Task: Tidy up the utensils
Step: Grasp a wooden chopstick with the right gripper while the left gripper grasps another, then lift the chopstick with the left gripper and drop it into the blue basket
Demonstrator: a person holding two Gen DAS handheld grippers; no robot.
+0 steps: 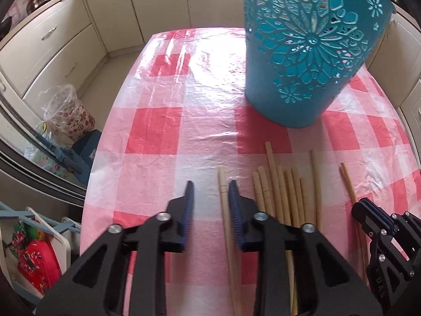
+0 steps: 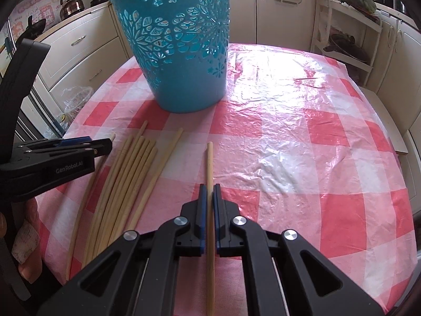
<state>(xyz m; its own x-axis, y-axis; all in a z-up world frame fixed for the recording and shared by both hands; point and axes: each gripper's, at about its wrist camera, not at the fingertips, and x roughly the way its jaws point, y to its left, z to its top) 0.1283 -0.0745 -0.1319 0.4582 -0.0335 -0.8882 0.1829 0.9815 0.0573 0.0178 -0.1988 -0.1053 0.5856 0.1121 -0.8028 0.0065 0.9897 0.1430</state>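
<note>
Two handheld grippers work over a worktop (image 2: 289, 137) covered in a red and white checked plastic cloth. Landmark: a blue basket (image 2: 181, 52) with cut-out flower patterns, standing upright on the cloth.

Right gripper (image 2: 209, 188): its blue-padded fingers (image 2: 202, 205) are closed around a single chopstick (image 2: 209, 163), which lies along the gap between them, its far tip pointing toward the basket. This chopstick sits in front of the basket and to the right of the others, apart from them.

Left gripper (image 1: 210, 187): its fingers (image 1: 189, 205) are spread apart and hold nothing. One lone chopstick (image 1: 226, 216) lies on the cloth between them, close against the right finger; whether it touches is unclear.

About eight pale chopsticks, the bundle (image 1: 286, 192), lie side by side on the cloth in front of the basket, between the two grippers, all pointing roughly toward the basket. One of them (image 1: 317, 184) lies a little to the right of the tight group.

Beyond the basket, cream cabinets (image 2: 79, 47) run along the room, with a metal kettle (image 2: 71, 5) on top. Left of the worktop, seen from the left wrist view, a bin (image 1: 69, 113) lined with clear plastic stands on the floor.
</note>
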